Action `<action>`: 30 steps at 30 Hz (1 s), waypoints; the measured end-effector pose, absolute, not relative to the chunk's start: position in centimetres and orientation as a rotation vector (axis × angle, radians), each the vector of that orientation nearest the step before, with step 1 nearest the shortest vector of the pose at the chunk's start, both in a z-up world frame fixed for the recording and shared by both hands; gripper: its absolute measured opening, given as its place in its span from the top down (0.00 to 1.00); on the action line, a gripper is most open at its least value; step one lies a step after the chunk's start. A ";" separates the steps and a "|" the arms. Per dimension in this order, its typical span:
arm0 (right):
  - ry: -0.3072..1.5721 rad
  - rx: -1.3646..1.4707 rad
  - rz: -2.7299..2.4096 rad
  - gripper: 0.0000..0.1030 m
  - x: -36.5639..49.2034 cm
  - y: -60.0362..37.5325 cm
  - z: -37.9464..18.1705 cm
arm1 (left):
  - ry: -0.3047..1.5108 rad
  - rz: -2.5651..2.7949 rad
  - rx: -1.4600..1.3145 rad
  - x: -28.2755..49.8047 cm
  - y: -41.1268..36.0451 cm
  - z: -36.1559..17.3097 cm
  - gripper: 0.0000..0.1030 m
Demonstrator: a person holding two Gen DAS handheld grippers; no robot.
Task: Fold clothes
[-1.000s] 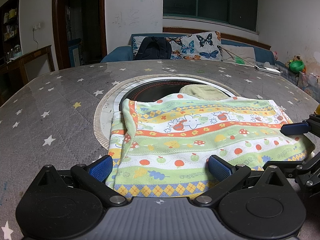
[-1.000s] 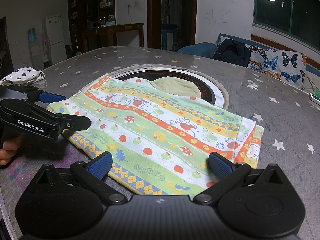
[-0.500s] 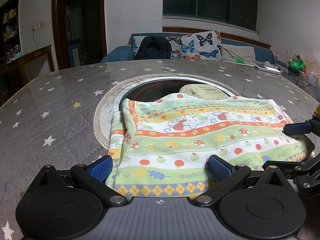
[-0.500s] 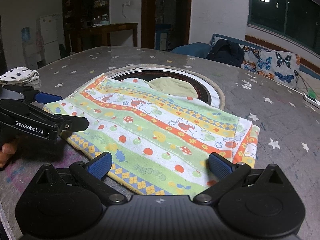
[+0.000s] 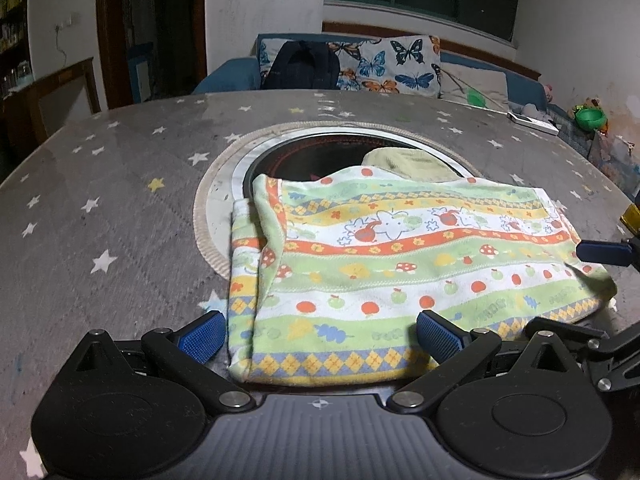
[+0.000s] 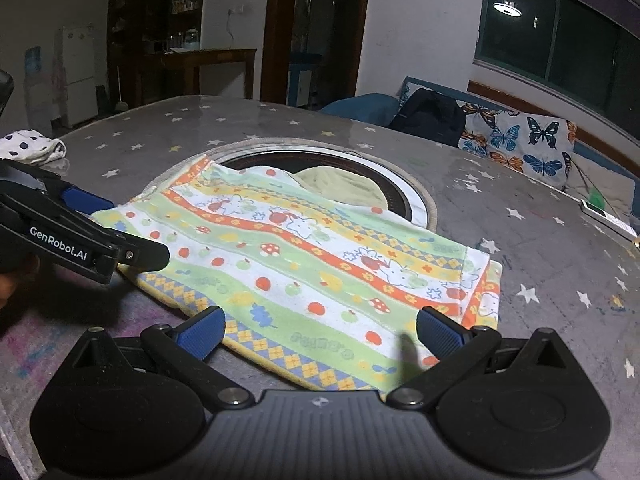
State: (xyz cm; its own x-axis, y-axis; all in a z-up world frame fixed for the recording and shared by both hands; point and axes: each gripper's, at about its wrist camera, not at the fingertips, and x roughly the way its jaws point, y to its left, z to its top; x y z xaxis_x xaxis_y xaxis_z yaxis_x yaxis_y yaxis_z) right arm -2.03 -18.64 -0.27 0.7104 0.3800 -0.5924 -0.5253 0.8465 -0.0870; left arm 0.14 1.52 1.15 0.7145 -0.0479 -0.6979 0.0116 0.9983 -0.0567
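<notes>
Left hand-held gripper (image 5: 320, 334) and right hand-held gripper (image 6: 320, 330) both spread wide, empty, at near hem of folded garment (image 5: 400, 264) on worktop (image 5: 120, 216).

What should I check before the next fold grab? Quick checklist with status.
1. Left gripper open: ok, its jaws are spread at the garment near hem.
2. Right gripper open: ok, jaws spread at the same hem.
3. Hem seated between the fingers: cannot tell, the cloth edge lies in each gap but the depth is unclear.
4. Garment flat: not ok, a doubled flap sits along the end by the left gripper, and the far edge overhangs the round inset.
5. Fold area free: not ok, a beige cloth lies in the inset, partly under the garment.
6. Spotted cloth out of the way: ok, apart at the table edge.
</notes>
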 end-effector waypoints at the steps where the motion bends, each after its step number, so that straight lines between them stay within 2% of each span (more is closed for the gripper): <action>1: 0.597 -0.254 0.514 0.00 -2.2 -18.6 -0.2 | 0.778 -0.032 -0.055 0.0 1.6 1.2 0.00; 9: 0.575 -0.276 0.572 0.01 -3.7 -17.0 0.5 | 0.798 -0.028 -0.053 -0.8 1.8 1.4 0.00; 24: 0.584 -0.348 0.636 0.21 -4.4 -14.1 0.1 | 0.812 -0.025 -0.063 -0.7 3.3 1.7 0.00; 30: 0.583 -0.379 0.697 0.24 -4.7 -12.2 -0.1 | 0.812 -0.012 -0.086 -0.9 4.6 1.8 0.00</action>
State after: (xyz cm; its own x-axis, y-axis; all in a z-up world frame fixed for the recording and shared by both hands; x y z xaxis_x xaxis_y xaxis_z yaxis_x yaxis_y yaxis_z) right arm -4.66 -12.17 -0.13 0.6193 0.4877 -0.6153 -0.6915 0.7100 -0.1332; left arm -0.87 4.55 1.78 0.6883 -0.0438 -0.7241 -0.0221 0.9964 -0.0813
